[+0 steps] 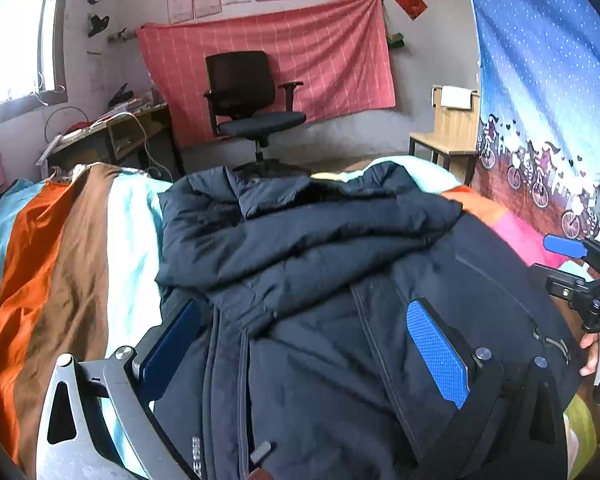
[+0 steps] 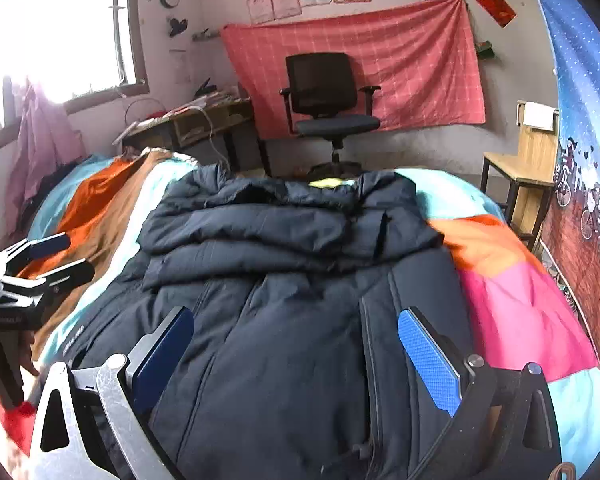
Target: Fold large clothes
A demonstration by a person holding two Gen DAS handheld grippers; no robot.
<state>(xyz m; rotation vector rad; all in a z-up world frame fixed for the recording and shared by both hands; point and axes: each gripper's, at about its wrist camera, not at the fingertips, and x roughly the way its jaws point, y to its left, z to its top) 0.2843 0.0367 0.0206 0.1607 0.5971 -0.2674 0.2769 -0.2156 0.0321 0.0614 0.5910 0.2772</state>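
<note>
Here, one jacket (image 1: 340, 280) — two tools.

striped bed (image 1: 72, 248), dark jacket (image 1: 320, 264) on it

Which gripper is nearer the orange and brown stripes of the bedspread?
Left. The left gripper hangs at the jacket's left edge, right over the orange and brown stripes. The right gripper is across the jacket, over the pink patch.

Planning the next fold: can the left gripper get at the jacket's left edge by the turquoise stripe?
Probably yes. The left gripper is open right over the dark jacket, its left finger already at that edge; nothing lies between them on the striped bedspread.
</note>
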